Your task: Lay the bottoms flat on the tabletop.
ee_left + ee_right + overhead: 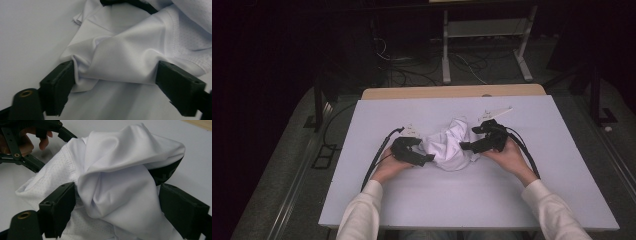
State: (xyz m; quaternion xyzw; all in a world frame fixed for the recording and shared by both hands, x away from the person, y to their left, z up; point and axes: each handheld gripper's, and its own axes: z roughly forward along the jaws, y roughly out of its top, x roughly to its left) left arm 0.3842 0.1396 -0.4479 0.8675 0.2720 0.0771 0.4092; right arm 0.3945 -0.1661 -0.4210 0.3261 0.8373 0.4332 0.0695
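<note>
While the white garment (pixel 449 145) lies crumpled in a heap near the middle of the white tabletop (pixel 492 200), a little toward its far edge, each hand brings a gripper in at one flank of it: the left gripper (pixel 426 158) at the heap's left side, the right gripper (pixel 467 146) at its right. In the left gripper view, the jaws stand fairly wide with a bunched fold of the smooth fabric (pixel 117 60) between them; the cloth touches both inner faces, yet it does not look pinched. The right gripper view shows much the same: jaws well apart, a tall ridge of cloth (pixel 120 187) rising between them, with mesh-textured fabric below it.

The step in hand appears to be taking hold of the garment at two points so it can be spread or lifted. To do this well, each pair of jaws should close on a single, identifiable layer, ideally a hem or seam, not a thick wad of several folds. Otherwise the piece will likely come up as a knot instead of opening out. Keeping the jaw tips low, just above the tabletop, helps catch the bottom layer. Closing both sides fully before pulling apart should stop the slippery fabric from sliding free.
</note>
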